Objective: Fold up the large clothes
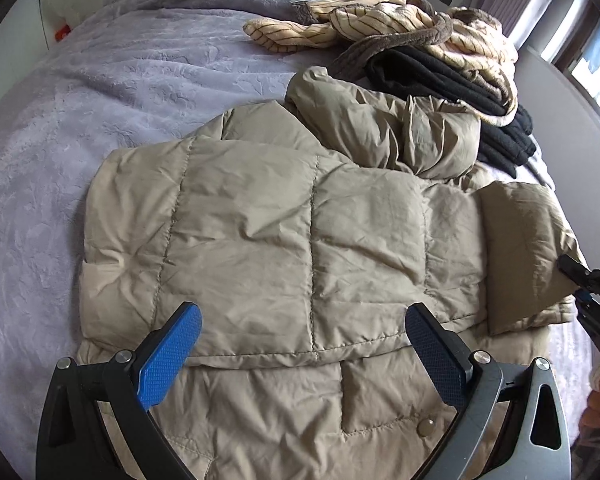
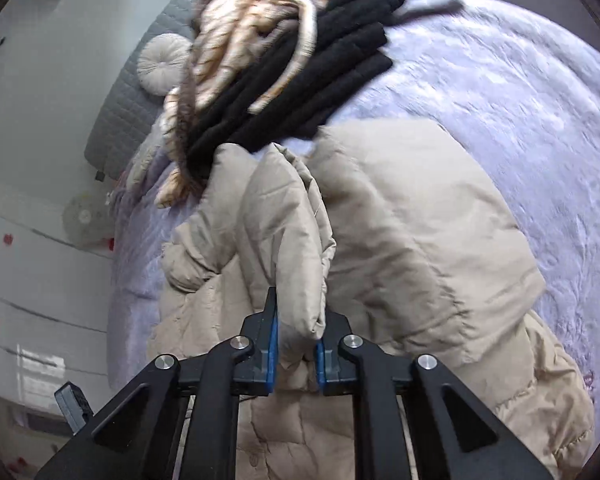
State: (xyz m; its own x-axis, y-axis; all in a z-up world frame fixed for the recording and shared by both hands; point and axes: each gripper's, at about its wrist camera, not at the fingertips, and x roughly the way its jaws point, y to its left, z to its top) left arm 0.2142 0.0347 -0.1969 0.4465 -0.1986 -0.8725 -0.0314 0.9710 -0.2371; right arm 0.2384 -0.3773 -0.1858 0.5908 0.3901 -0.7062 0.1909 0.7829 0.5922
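A lilac bedspread (image 1: 100,92) covered the bed. On it lay a beige jacket (image 1: 260,216), directly under the left gripper (image 1: 304,344), whose jaws stood apart and empty. The right gripper (image 2: 296,344) was clamped on a jacket fold running toward 12 o'clock. Black clothes (image 2: 300,92) lay at 12 o'clock, blurred; the jacket's near hem was cut off.

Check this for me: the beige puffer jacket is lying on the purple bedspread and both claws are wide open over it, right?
Only the left claw is open over the puffer jacket. The right wrist view shows the right claw shut on a fold of it. The bedspread part is correct.
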